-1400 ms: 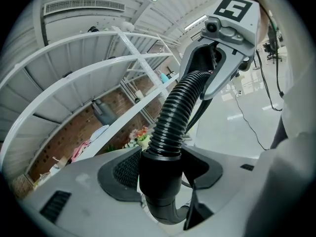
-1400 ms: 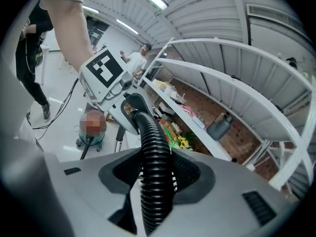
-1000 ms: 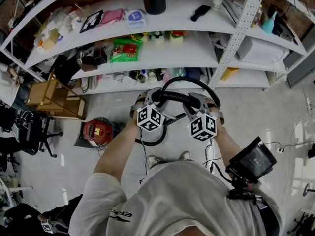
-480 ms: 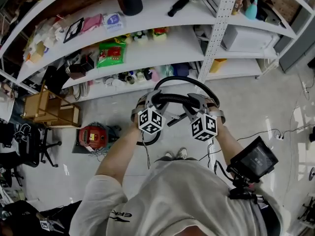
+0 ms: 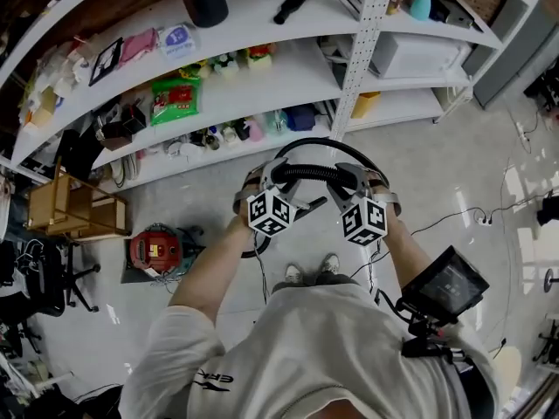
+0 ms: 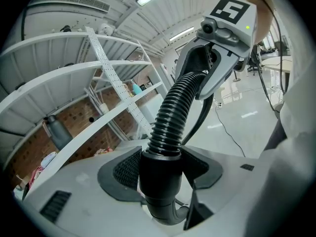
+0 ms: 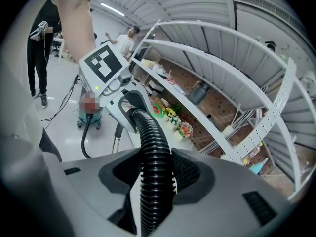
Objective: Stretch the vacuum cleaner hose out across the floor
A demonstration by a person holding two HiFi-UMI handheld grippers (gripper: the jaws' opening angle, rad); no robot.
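gripping hose at 2 points, held above floor at frame centre. left gripper clamped on smooth black cuff. right gripper clamped on ribbed section. short span bridges both grippers; longer loop arcs above them. red vacuum cleaner on floor, left of centre, well apart from grippers. shelving across upper frame.

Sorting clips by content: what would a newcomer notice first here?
A black ribbed hose is clamped in both the left tongs and the right tongs, arching toward the cluttered white shelves. A red vacuum cleaner sits on the floor at the head view's left.
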